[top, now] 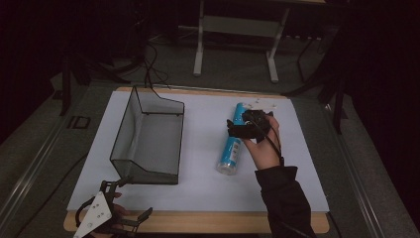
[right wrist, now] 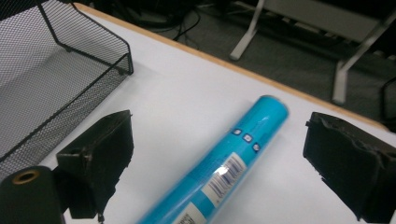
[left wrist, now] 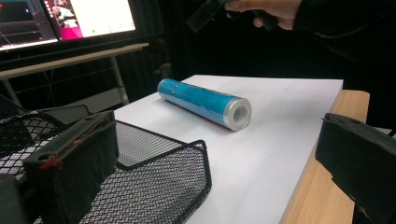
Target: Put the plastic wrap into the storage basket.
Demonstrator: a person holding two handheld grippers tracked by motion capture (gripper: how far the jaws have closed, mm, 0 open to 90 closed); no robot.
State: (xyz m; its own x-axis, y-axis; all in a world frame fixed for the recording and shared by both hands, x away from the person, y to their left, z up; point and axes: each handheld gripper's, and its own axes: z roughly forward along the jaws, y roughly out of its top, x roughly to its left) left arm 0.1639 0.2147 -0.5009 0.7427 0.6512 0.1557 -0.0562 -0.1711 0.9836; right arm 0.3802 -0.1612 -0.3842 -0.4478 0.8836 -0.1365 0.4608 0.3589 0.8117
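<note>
Right gripper (top: 242,130), jaws spread, straddles the blue tube (top: 230,148) untouched; mesh basket (top: 148,171) at nine o'clock sits empty, grasp probably next

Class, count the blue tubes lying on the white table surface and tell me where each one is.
1. The blue tube lies on its side on the white sheet, right of the mesh basket, beneath the open right gripper. None seems hidden.

High view dim overall, edges near black; white table sheet (top: 198,183) is the brightest area. Left gripper view: monitors (left wrist: 65,18) blown out upper left. Right gripper view: blue tube (right wrist: 224,172) motion-blurred at bottom, glare on its label.
</note>
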